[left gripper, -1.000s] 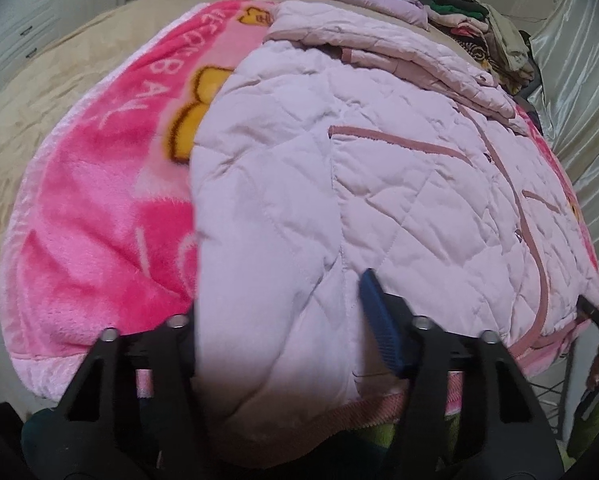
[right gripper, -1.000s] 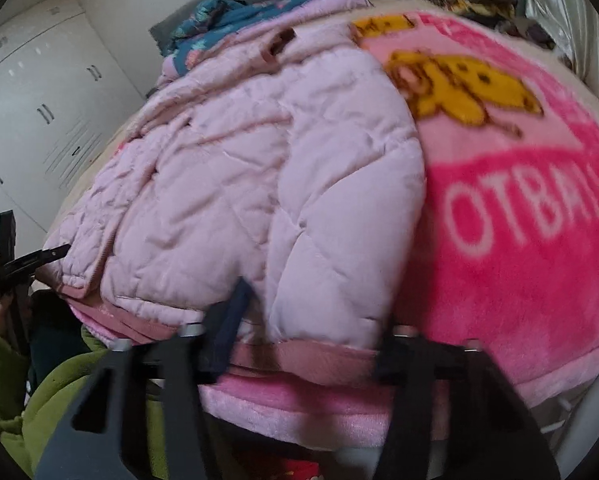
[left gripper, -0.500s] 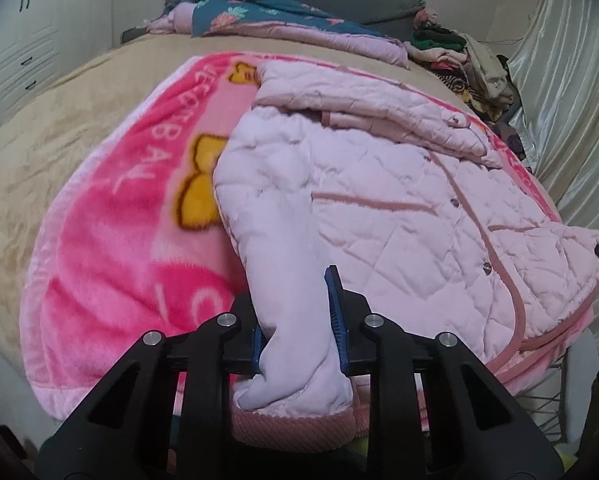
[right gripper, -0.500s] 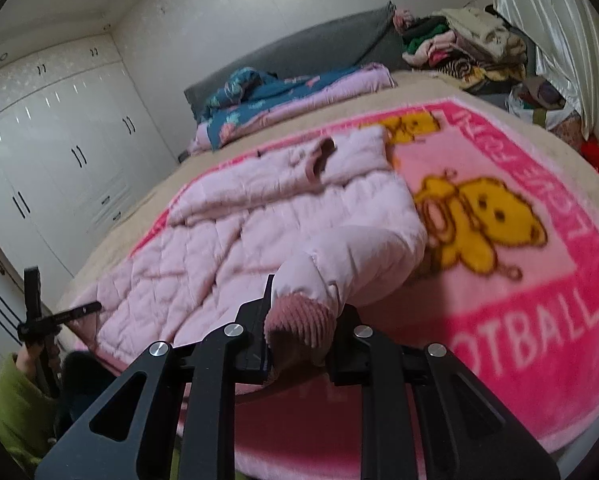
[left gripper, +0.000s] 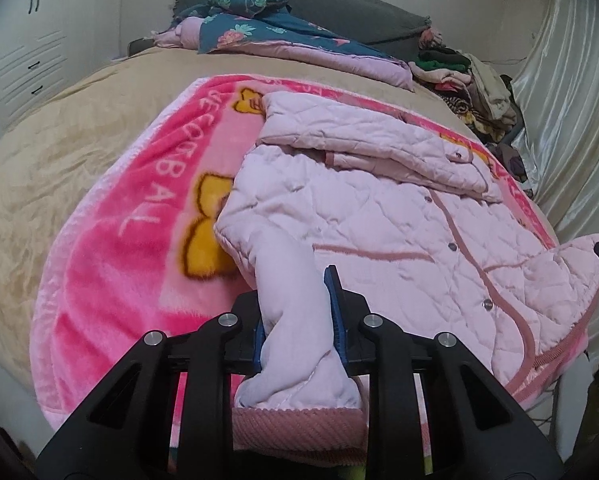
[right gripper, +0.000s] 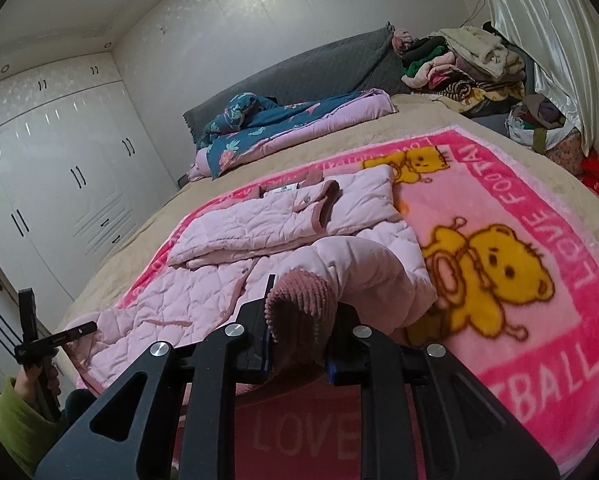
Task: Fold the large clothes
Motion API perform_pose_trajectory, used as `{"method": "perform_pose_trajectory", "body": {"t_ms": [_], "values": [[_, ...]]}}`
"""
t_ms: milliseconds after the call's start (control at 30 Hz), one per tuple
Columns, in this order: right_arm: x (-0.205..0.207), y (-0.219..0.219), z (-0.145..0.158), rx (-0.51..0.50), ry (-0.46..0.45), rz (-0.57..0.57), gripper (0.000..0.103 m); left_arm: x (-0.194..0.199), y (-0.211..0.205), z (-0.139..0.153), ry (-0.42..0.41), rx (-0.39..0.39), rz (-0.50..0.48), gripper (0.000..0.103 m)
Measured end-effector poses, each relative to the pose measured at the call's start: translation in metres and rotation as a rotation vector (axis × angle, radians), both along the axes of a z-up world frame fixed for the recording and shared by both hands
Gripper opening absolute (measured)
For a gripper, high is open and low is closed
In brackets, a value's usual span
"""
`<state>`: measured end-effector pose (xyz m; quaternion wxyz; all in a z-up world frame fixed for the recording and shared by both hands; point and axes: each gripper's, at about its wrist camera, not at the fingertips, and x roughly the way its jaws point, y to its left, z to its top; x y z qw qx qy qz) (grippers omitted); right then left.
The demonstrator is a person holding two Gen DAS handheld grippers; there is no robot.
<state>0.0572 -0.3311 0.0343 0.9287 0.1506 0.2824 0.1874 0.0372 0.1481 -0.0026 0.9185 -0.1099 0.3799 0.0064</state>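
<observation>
Both sleeve cuffs, lying flat on the blanket a second ago, now hang lifted and pinched in our two grippers.

We work at a bed (right gripper: pixel 571 184) with a tan cover, white wardrobes (right gripper: pixel 59 160) along one wall, pale curtains (left gripper: pixel 571 92) opposite, and a clothes pile (right gripper: pixel 459 68) by the grey headboard (right gripper: pixel 299 64). The pink quilted jacket (left gripper: pixel 379 216) lies face up on a pink bear blanket (right gripper: pixel 519 280), its long axis running from the collar at the headboard side to the hem at the bed's near edge. The left gripper (left gripper: pixel 295 312) is clamped on one sleeve, the right gripper (right gripper: pixel 299 320) on the other's ribbed cuff (right gripper: pixel 299 300). The blanket reads "LOVE FOOTBALL"; the collar label is too small to read.
</observation>
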Motion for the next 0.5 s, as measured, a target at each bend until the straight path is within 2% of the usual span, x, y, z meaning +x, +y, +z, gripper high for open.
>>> {"method": "perform_pose_trajectory", "body": {"t_ms": [500], "values": [[0.028,-0.002,0.020,0.012,-0.029,-0.028,0.016,0.034,0.015,0.026,-0.049,-0.043,-0.003,0.017]]}}
